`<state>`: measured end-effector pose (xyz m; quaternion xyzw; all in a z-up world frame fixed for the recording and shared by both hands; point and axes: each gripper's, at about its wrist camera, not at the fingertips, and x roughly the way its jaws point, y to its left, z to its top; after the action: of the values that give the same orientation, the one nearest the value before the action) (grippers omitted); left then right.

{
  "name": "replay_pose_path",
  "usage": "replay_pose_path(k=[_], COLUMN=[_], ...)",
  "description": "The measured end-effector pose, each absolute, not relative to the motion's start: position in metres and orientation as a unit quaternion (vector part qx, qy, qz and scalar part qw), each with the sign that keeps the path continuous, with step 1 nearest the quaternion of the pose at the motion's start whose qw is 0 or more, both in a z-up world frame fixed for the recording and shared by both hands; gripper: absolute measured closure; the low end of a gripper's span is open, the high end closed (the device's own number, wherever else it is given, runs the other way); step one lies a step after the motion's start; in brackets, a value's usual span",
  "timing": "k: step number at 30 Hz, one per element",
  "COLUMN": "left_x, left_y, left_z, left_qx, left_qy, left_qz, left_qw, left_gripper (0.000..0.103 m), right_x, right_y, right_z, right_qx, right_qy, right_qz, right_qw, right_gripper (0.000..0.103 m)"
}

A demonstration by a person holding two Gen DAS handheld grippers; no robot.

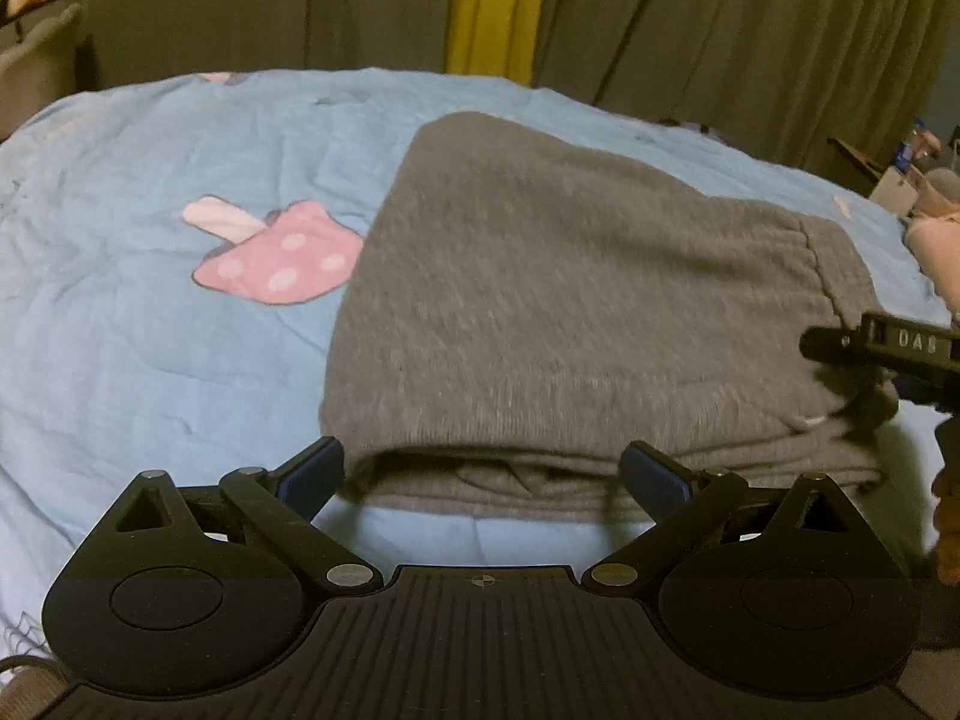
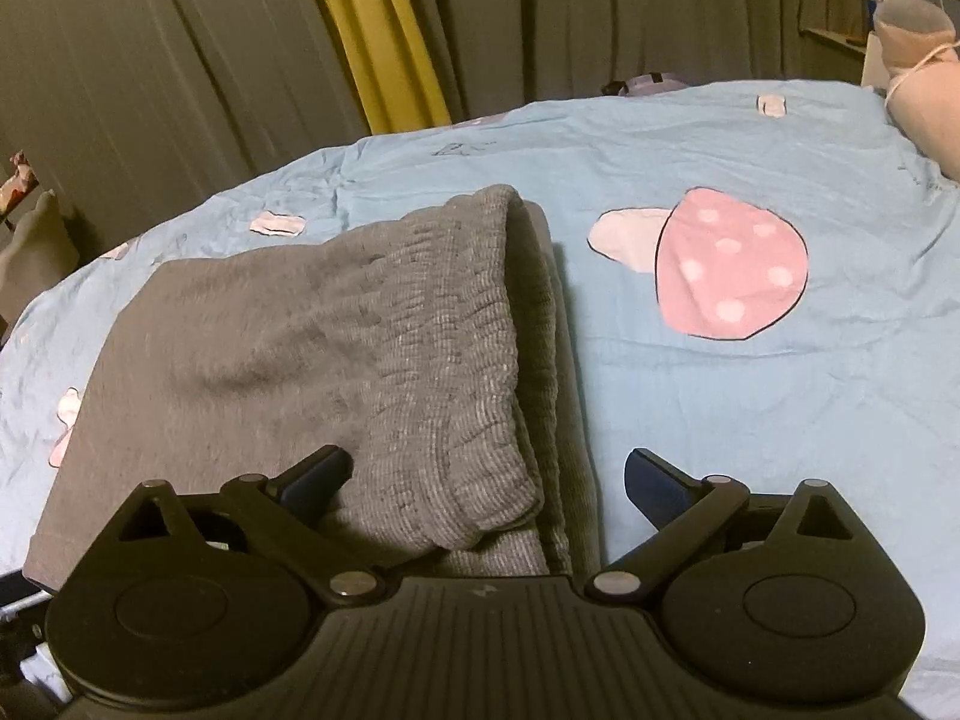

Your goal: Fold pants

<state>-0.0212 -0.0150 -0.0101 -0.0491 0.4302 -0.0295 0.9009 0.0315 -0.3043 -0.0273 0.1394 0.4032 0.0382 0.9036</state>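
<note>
The grey pants [image 1: 570, 324] lie folded in a thick stack on the light blue bedspread [image 1: 150, 312]. My left gripper [image 1: 483, 471] is open, its fingertips just in front of the stack's near folded edge, holding nothing. In the right wrist view the pants [image 2: 312, 348] show their ribbed elastic waistband on top, at the stack's right end. My right gripper [image 2: 486, 471] is open over the waistband's near corner, with nothing held. The right gripper's body also shows at the right edge of the left wrist view [image 1: 900, 348], beside the stack's right end.
The bedspread [image 2: 750, 420] carries pink mushroom prints [image 1: 276, 258] [image 2: 729, 264]. Grey and yellow curtains [image 1: 498, 6] hang behind the bed. A pink and grey plush thing [image 2: 918, 60] lies at the bed's far right. Clutter [image 1: 918, 174] stands beyond the right edge.
</note>
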Motion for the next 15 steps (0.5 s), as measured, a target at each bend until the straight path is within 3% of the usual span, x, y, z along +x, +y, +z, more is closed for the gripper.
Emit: replay_pose_path(k=[15], left_x=[-0.001], left_y=[-0.013], left_z=[-0.031], left_qx=[-0.037], left_qy=[0.48], left_qz=[0.035], left_qw=[0.876], left_gripper=[0.001], right_x=[0.033], right_y=[-0.305], right_z=[-0.03], right_qx=[0.147], right_qy=[0.408], right_qz=[0.04], right_qw=[0.9], right_gripper=[0.004])
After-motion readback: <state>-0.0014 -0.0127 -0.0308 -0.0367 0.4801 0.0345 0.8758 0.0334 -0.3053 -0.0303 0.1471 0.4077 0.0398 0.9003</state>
